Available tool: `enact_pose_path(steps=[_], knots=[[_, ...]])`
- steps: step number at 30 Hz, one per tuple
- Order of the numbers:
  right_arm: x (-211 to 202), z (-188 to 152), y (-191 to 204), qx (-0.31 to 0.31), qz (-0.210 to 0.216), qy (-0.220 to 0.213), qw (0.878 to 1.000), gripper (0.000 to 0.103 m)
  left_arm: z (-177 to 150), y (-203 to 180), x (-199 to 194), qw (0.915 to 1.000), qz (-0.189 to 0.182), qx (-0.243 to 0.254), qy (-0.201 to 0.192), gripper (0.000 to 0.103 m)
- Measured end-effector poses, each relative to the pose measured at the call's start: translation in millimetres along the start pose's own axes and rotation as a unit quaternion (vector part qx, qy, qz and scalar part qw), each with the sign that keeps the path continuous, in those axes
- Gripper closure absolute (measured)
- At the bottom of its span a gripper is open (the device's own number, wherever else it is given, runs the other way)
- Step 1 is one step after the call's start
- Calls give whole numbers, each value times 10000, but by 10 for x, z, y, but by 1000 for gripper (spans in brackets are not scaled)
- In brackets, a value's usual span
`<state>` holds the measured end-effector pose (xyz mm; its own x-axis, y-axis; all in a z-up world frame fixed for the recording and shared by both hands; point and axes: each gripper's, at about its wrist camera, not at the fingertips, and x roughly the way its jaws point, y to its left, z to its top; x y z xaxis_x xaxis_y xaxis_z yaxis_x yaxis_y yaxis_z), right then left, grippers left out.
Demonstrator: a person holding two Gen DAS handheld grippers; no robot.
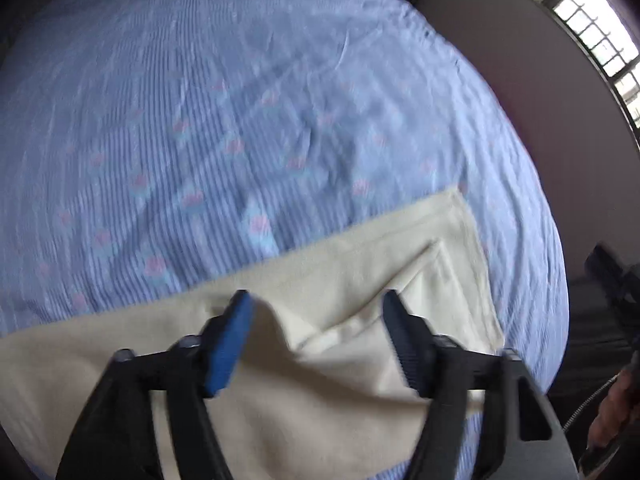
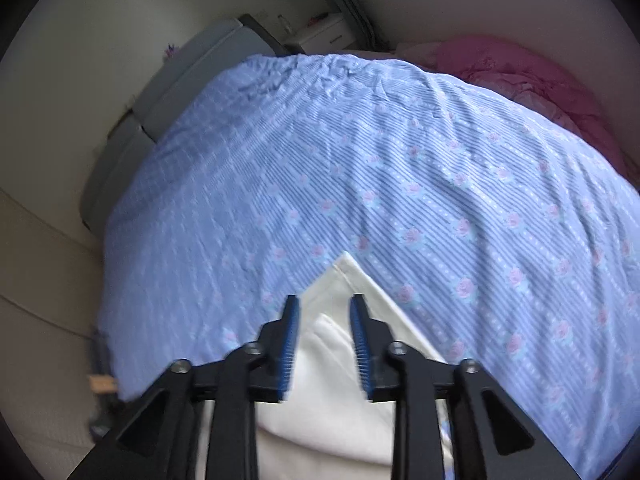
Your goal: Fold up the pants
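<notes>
Cream pants [image 1: 360,272] lie folded on the blue striped bed sheet [image 1: 240,120], one corner layered over another. My left gripper [image 1: 316,298] hovers over them, jaws wide apart; a raised fold of cloth shows between the fingers, but the pads do not press it. In the right wrist view a pointed corner of the pants [image 2: 348,276] reaches onto the sheet [image 2: 360,160]. My right gripper [image 2: 325,299] stands above that corner with a narrower gap and nothing pinched.
A barred window [image 1: 600,40] is at the upper right. A pink blanket [image 2: 540,80] lies at the bed's far corner. A grey panel [image 2: 180,92] and a white cabinet [image 2: 324,36] stand by the wall. Pale floor [image 2: 40,280] borders the bed's left edge.
</notes>
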<state>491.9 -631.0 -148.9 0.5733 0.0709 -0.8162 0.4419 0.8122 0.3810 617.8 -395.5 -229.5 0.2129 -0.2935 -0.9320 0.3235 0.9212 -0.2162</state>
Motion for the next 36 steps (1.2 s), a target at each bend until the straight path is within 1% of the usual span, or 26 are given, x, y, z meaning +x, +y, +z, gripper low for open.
enact_pose_path(steps=[1, 2, 3, 4, 5, 6, 8, 10, 11, 12, 13, 16, 20, 21, 23, 24, 25, 26, 27, 28, 29, 30, 31, 33, 34, 36], knots=[[-9, -88, -56, -27, -64, 39, 10000, 64, 49, -65, -99, 9997, 103, 142, -189, 21], [-27, -156, -117, -2, -112, 64, 9999, 64, 93, -122, -161, 9990, 132, 289, -309, 19], [-63, -290, -210, 113, -131, 97, 9998, 64, 136, -204, -220, 9978, 29, 535, -401, 19], [-95, -380, -290, 224, -119, 119, 9996, 63, 182, -299, -220, 9956, -167, 859, -337, 18], [-121, -465, -383, 352, -117, 157, 9992, 61, 212, -401, -189, 9921, -366, 1183, -178, 18], [-160, -616, -504, 581, -152, 243, 9979, 58, 233, -527, -123, 9861, -570, 1556, 66, 18], [-218, -833, -690, 970, -186, 358, 9945, 56, 228, -747, 54, 9719, -755, 2191, 420, 19], [-249, -1068, -873, 1272, -289, 484, 9903, 56, 164, -963, 324, 9535, -672, 2830, 785, 20], [-228, -1140, -922, 1346, -341, 529, 9889, 56, 140, -1014, 421, 9485, -611, 2978, 891, 20], [-206, -1243, -993, 1474, -395, 627, 9863, 56, 113, -1074, 597, 9420, -546, 3125, 1092, 22], [-160, -1354, -1066, 1635, -380, 785, 9827, 56, 65, -1095, 707, 9397, -495, 3146, 1244, 25], [-21, -1569, -1170, 1963, -242, 1032, 9748, 56, 10, -1129, 1045, 9351, -269, 3151, 1599, 26], [179, -1665, -1178, 1988, -35, 1180, 9729, 56, -70, -1062, 1271, 9298, -33, 3195, 1829, 26], [237, -1669, -1184, 1966, -72, 1221, 9728, 56, -75, -1037, 1300, 9294, -13, 3186, 1862, 28], [318, -1662, -1232, 2004, -60, 1245, 9718, 56, -66, -972, 1326, 9315, -57, 3112, 1879, 37], [342, -1651, -1263, 2062, -9, 1248, 9705, 56, -49, -932, 1317, 9352, -114, 3013, 1857, 51], [363, -1635, -1285, 2077, 44, 1239, 9703, 56, -23, -898, 1301, 9389, -236, 2882, 1868, 72], [382, -1623, -1285, 2056, 36, 1238, 9708, 56, -3, -876, 1282, 9409, -390, 2770, 1909, 84], [387, -1601, -1286, 1980, 37, 1210, 9727, 59, 12, -866, 1241, 9420, -581, 2657, 1968, 94], [391, -1579, -1269, 1898, 57, 1206, 9744, 72, 46, -866, 1201, 9416, -675, 2644, 1973, 94], [398, -1554, -1251, 1825, 41, 1236, 9754, 80, 65, -889, 1123, 9394, -812, 2711, 1935, 94], [378, -1524, -1240, 1753, 16, 1273, 9762, 86, 85, -948, 1007, 9367, -876, 2882, 1785, 95], [335, -1508, -1244, 1759, 86, 1238, 9766, 88, 121, -996, 901, 9357, -926, 2984, 1636, 95], [214, -1436, -1213, 1800, 235, 1118, 9770, 90, 245, -1099, 629, 9357, -1087, 3132, 1209, 95], [115, -1369, -1186, 1835, 328, 969, 9777, 90, 317, -1167, 510, 9347, -1100, 3219, 1033, 95], [6, -1210, -1118, 1772, 415, 685, 9809, 90, 528, -1305, 434, 9330, -977, 3387, 721, 95]])
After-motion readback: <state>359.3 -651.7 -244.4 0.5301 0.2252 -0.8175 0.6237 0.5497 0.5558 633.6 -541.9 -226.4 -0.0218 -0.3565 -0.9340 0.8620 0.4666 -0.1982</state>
